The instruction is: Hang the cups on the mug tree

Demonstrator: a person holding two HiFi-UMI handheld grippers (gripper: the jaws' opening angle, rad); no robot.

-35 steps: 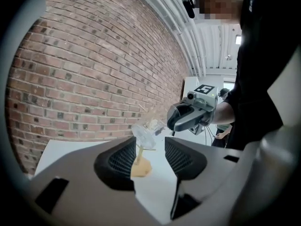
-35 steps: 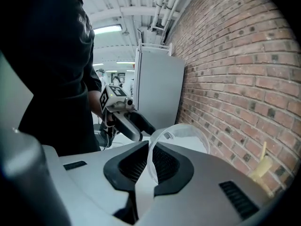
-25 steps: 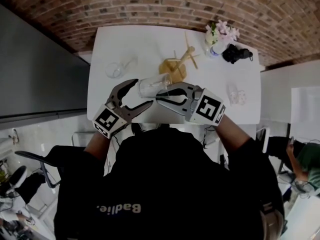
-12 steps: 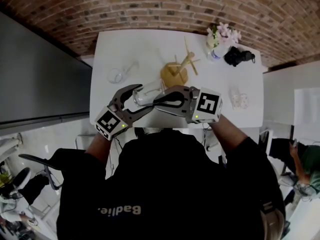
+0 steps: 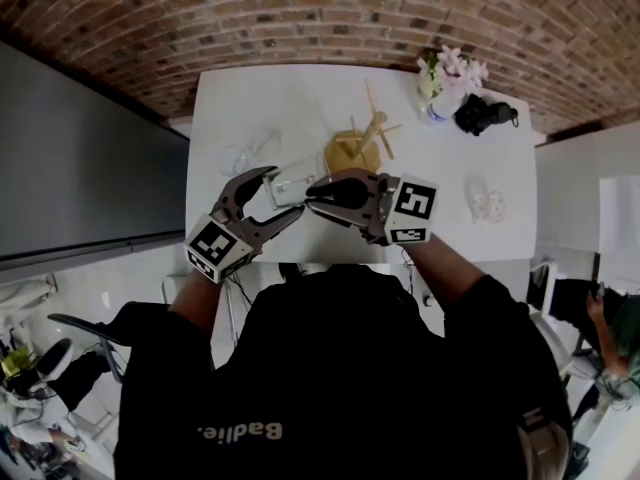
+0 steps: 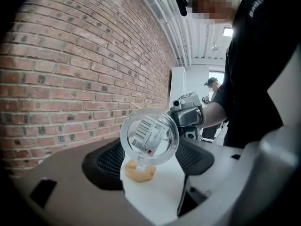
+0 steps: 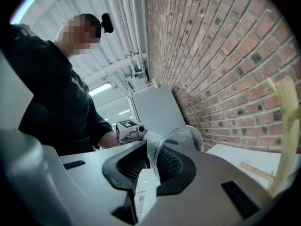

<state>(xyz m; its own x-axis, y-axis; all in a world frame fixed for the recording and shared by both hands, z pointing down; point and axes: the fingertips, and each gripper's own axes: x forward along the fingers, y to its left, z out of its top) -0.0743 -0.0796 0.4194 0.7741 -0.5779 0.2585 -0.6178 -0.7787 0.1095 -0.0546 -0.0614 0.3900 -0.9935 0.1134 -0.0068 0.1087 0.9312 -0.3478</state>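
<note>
A clear glass cup (image 5: 290, 183) hangs on its side above the white table (image 5: 250, 98), just left of the wooden mug tree (image 5: 360, 143). My left gripper (image 5: 283, 192) is shut on its base end. In the left gripper view the labelled bottom of the cup (image 6: 149, 138) sits between the pads. My right gripper (image 5: 310, 198) faces it from the right and its jaws are opening. The cup's thin rim (image 7: 181, 140) still stands between them in the right gripper view. A second clear cup (image 5: 240, 153) lies on the table to the left.
A vase of flowers (image 5: 445, 73) and a black object (image 5: 485, 113) sit at the table's far right corner. A small clear item (image 5: 485, 203) lies near the right edge. A brick wall runs behind the table. One peg of the mug tree (image 7: 284, 126) shows at right.
Both grippers and the cup have drifted slightly toward the mug tree. The left jaws have closed in round the cup's base, and the right jaws have loosened on the rim.
</note>
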